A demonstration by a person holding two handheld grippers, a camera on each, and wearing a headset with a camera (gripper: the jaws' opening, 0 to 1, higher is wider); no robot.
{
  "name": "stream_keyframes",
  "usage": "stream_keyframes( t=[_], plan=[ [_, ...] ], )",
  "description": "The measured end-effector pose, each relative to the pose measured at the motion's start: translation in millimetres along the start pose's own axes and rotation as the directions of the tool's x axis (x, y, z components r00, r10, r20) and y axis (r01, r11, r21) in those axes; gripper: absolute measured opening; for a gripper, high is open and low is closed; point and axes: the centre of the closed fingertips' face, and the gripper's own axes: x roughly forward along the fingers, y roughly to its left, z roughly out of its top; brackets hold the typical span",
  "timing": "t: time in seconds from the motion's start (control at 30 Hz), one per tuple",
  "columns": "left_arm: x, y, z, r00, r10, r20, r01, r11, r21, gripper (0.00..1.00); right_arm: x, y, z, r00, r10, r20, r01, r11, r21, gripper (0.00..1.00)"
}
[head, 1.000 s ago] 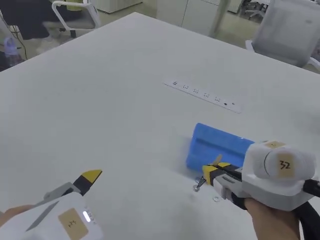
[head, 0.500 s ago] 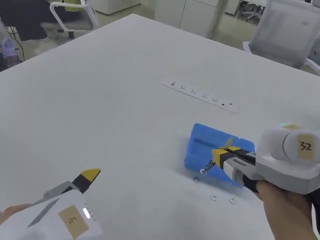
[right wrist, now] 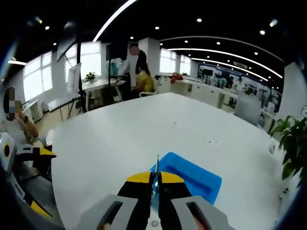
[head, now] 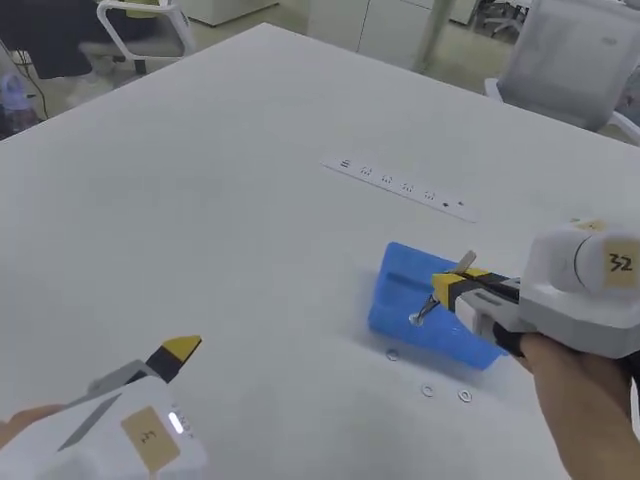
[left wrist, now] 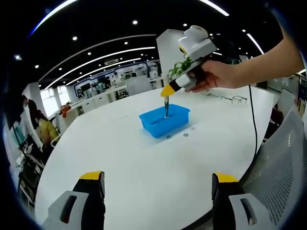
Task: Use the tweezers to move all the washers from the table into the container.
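Since a second ago the right gripper [head: 455,287] has left the white tabletop [head: 230,200] in front of the shallow blue rectangular plastic container [head: 395,285] and now hangs above that container. Its yellow-tipped jaws are pressed together on thin silvery metal tweezers [head: 432,303], which slant down and away from them. In the left gripper view the tweezers [left wrist: 166,108] hang almost straight down. Their tip is over the inside of the container, close to its near wall. Whether a washer is pinched in the tip is too small to tell.

Three small flat metal ring washers [head: 428,391] lie on the tabletop just outside the container's near side, apart from one another and from the tweezers. A person's hand [head: 585,400] holds the right gripper from behind.

The left gripper [left wrist: 158,178] is well apart from the container, at the near left of the tabletop. Its jaws are spread wide with nothing between them.

Beyond the container a long white socket strip [head: 400,188] lies on the tabletop. A pair of glasses [left wrist: 235,99] rests farther off, and grey office chairs [head: 575,60] stand past the far edge.
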Motion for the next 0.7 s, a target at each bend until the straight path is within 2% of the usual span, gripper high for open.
stream_keyframes(
  t=[0.27, 0.4, 0.5, 0.7],
  plan=[
    [0.5, -0.4, -1.3, 1.0000, -0.001, -0.007, 0.001, 1.000, 0.005, 0.95, 9.8, -9.9, 4.4, 0.9998, -0.019, 0.007, 0.019, 1.000, 0.006, 0.00],
    [0.9, 0.1, -1.8, 0.9999, 0.000, -0.010, 0.000, 1.000, 0.004, 0.95, 15.7, -12.2, 1.3, 0.9997, -0.025, -0.004, 0.025, 1.000, 0.008, 0.00],
    [2.4, -0.4, -6.5, 0.9993, -0.005, -0.037, 0.005, 1.000, -0.001, 0.94, 20.8, -13.9, -0.7, 0.9995, -0.029, -0.010, 0.029, 0.999, 0.012, 0.00],
    [2.3, -0.1, -7.0, 0.9993, -0.004, -0.038, 0.004, 1.000, 0.001, 0.94, 32.4, -17.1, -6.3, 0.9989, -0.038, -0.029, 0.039, 0.999, 0.004, 0.00]
  ],
)
